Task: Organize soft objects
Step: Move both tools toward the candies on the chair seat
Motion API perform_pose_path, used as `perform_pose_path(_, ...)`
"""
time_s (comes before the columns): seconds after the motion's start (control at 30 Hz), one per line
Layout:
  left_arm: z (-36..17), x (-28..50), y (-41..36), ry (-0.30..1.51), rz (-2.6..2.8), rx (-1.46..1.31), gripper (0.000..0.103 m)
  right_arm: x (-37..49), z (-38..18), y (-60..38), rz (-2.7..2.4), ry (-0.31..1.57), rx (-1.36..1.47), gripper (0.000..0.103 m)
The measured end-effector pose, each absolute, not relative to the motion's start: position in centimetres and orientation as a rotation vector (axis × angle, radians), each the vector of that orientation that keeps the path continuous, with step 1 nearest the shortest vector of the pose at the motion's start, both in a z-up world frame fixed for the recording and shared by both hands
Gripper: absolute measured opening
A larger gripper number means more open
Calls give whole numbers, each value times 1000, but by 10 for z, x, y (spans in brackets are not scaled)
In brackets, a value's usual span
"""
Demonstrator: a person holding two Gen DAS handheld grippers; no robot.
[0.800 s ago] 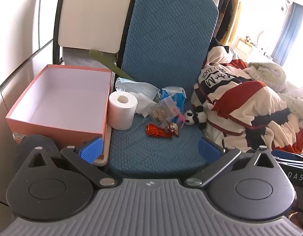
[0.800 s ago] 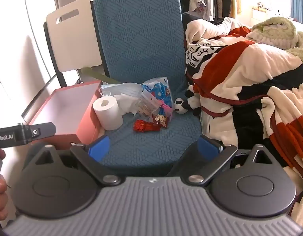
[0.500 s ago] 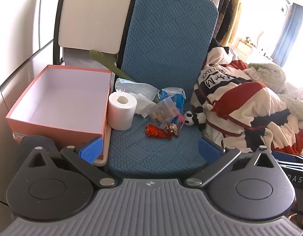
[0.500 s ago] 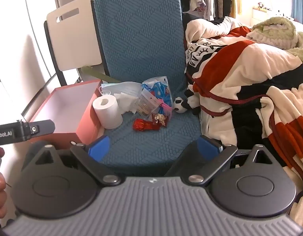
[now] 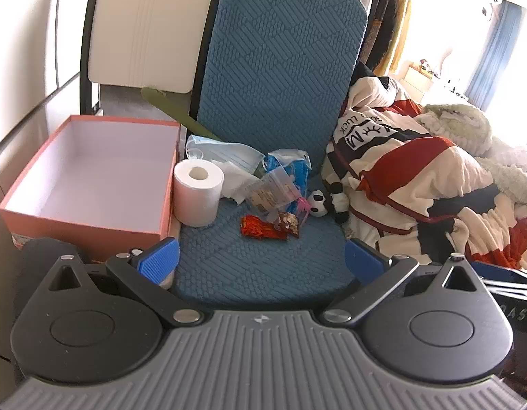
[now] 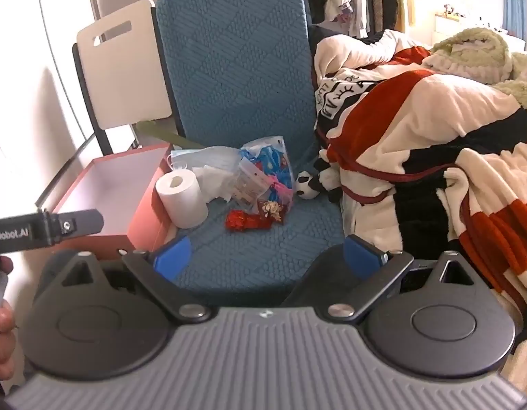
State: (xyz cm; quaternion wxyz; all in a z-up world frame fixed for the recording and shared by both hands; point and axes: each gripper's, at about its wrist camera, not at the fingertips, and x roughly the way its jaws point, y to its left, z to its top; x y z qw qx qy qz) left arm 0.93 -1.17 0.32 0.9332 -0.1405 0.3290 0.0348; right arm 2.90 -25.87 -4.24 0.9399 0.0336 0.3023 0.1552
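On the blue chair seat lies a small heap of soft things: a panda plush at the right edge, touching the striped blanket; a blue face mask at the back; a crumpled tissue; a clear zip bag; a blue printed packet; and two snack wrappers, one red, one brown, nearest the front. A toilet paper roll stands upright at the seat's left edge, just beside the open pink box, which sits left of the chair.

Writing on the blanket's patch reads "LUCK" upside down. The left gripper's body, seen from the right wrist, bears "Robot.AI", its start cut off.

The left gripper hovers level before the seat's front edge, jaws spread wide, holding nothing. The right gripper sits alongside, equally wide and empty, both well short of the heap. The left hand shows at the frame's edge, wrapped around its handle.
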Motion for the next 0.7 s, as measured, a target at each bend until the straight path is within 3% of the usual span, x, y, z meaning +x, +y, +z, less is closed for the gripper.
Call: perform_pose_path(0.7,-6,15,-2,658,83,-298,103,31,-44,-252,343,606,83,98)
